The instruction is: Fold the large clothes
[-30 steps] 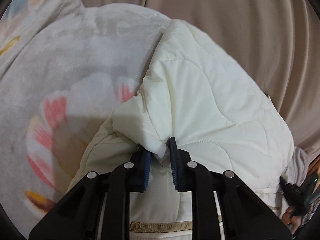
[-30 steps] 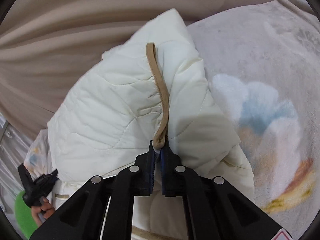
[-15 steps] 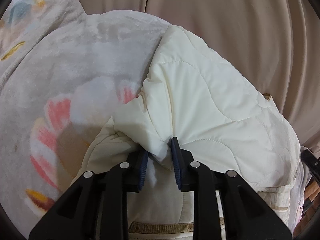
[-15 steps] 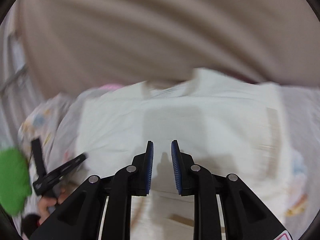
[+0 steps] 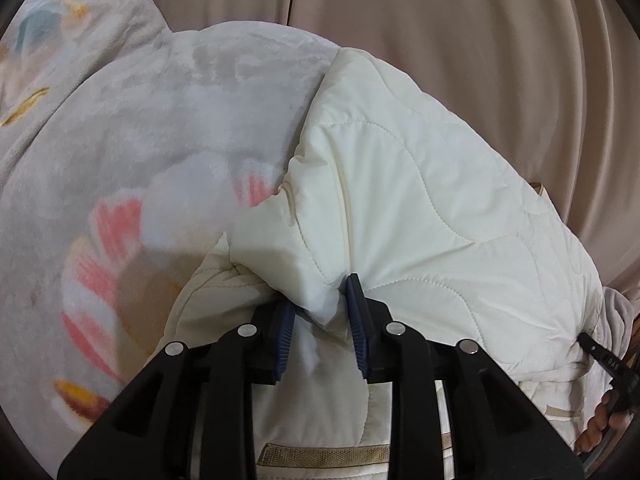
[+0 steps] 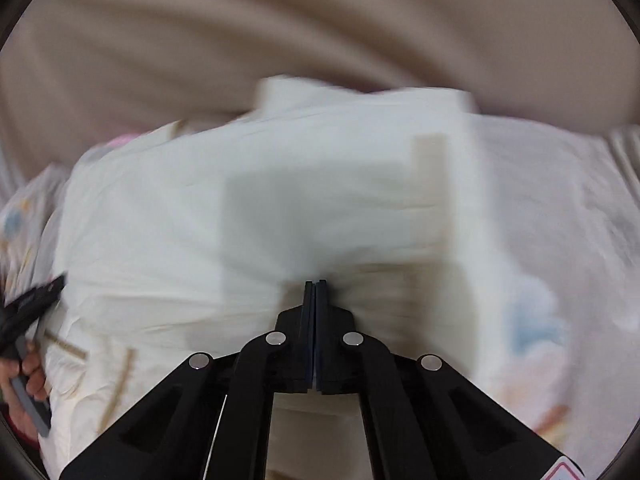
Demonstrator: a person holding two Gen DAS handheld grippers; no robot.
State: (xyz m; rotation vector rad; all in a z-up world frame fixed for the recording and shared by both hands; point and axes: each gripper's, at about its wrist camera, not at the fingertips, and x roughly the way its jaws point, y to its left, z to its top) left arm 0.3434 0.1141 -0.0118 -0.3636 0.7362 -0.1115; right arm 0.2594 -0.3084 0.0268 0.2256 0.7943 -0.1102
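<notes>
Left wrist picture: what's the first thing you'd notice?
A big puffy cream quilted jacket fills the middle and right, with a bunch of it between the left gripper jaws. It lies on a fuzzy grey blanket with pink flower prints on the left, and beige curtains hang behind.

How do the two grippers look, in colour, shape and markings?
Both are alike. The left gripper has a matte black frame of splayed struts with round silver pivot bolts, and each finger ends in a dark blue ribbed pad. The right gripper has the same black frame, silver bolts and blue pads, plus a white sticker with a red mark at its lower right edge. No cables show.
</notes>
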